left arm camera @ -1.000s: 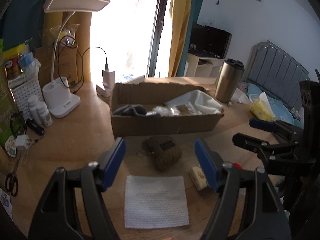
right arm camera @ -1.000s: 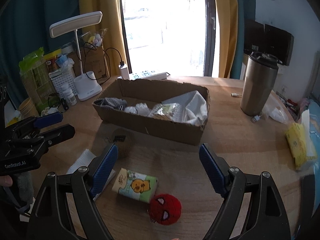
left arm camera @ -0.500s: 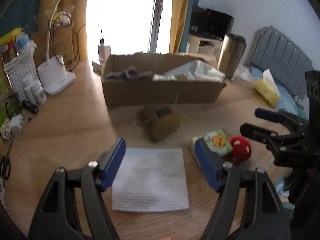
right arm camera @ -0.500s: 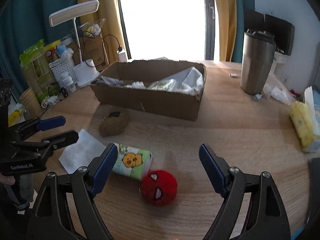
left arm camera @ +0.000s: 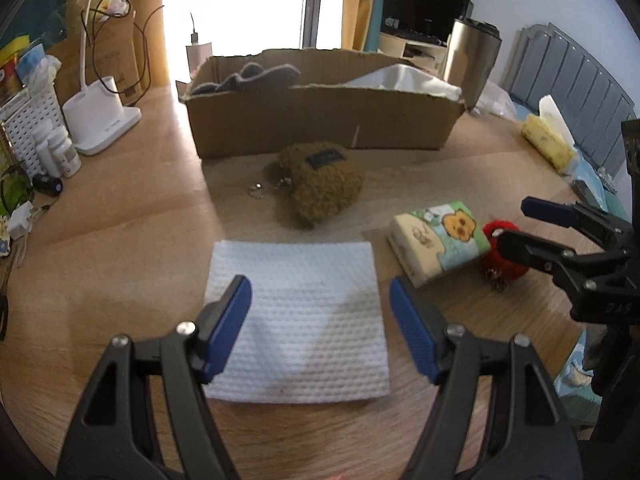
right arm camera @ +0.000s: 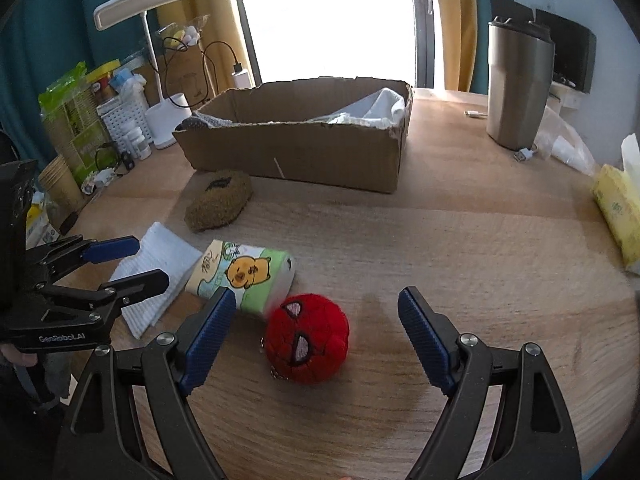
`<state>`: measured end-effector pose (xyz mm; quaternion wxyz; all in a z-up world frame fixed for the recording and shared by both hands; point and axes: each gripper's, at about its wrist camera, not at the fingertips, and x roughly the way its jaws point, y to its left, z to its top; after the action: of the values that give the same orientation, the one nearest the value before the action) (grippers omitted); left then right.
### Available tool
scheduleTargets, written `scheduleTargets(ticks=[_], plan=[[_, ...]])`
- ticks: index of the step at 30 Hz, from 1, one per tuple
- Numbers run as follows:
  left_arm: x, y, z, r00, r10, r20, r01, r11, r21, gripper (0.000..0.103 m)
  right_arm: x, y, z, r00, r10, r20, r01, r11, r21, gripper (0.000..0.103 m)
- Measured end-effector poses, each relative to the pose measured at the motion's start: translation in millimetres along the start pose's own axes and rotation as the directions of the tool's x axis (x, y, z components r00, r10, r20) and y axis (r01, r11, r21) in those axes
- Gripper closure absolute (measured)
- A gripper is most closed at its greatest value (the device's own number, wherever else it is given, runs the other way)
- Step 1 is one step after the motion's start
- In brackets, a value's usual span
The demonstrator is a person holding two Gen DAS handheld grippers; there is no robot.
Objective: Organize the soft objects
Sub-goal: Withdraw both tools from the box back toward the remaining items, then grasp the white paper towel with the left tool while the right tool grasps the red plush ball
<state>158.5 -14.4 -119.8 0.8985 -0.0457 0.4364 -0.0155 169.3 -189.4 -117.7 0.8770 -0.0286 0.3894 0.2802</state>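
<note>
A white cloth (left arm camera: 298, 320) lies flat on the wooden table, and my open, empty left gripper (left arm camera: 320, 308) hovers low over it. Behind it lie a brown fuzzy pouch (left arm camera: 320, 190), a cartoon tissue pack (left arm camera: 438, 236) and a red Spider-Man plush ball (left arm camera: 502, 260). In the right wrist view my open right gripper (right arm camera: 312, 314) straddles the red plush ball (right arm camera: 308, 338), with the tissue pack (right arm camera: 244, 274), cloth (right arm camera: 160, 276) and pouch (right arm camera: 220, 204) to its left. A cardboard box (right arm camera: 296, 152) holds grey and white fabrics.
A steel tumbler (right arm camera: 518, 88) stands right of the box. A white desk lamp (right arm camera: 164, 116), a basket with small bottles (left arm camera: 36, 136) and cables crowd the left edge. A yellow tissue pack (right arm camera: 618, 212) lies at the far right. The left gripper (right arm camera: 116, 266) shows in the right view.
Both grippers have dropped lower and moved toward the table. The left now sits over the white cloth; the right has closed in around the red plush ball. Both stay open.
</note>
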Motion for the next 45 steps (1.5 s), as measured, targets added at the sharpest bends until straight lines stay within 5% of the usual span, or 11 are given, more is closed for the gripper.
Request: scheduleTargets(ticks=[15,25,27,29,34,45], plan=[[10.8,-2.4,-4.7,0.999,0.041,-0.033,-0.040,0.999,0.036,0.023,6.8,1.2,-8.4,0.999,0.034,-0.032,-0.034,0.999,-0.027,0.018],[13.3,-7.0,-6.7,0.998,0.048,-0.030,-0.046,0.996,0.072,0.021,12.9,3.9,-10.7,0.998,0.012,-0.054,-0.015,0.999,-0.051,0.034],[12.2,-7.3,-7.4,0.999,0.047,-0.026,-0.045,0.996,0.081,0.031,13.4,4.3,-10.7,0.998,0.006,-0.055,-0.009,0.998,-0.055,0.038],[9.4,-6.0,-7.5,0.999,0.048,-0.016,-0.047,0.996,0.081,0.053,13.3,4.9,-10.7,0.998,0.000,-0.055,-0.003,0.998,-0.061,0.042],[4.0,-3.9,-8.8,0.999,0.044,-0.007,-0.043,0.995,0.092,0.076,12.7,7.8,-10.2,0.998,-0.005,-0.057,0.001,0.997,-0.075,0.054],[-12.4,-3.5,-11.0,0.999,-0.044,0.015,0.043,0.997,0.057,0.079,1.4,12.2,-6.0,0.999,-0.024,-0.030,0.021,0.996,-0.091,0.060]])
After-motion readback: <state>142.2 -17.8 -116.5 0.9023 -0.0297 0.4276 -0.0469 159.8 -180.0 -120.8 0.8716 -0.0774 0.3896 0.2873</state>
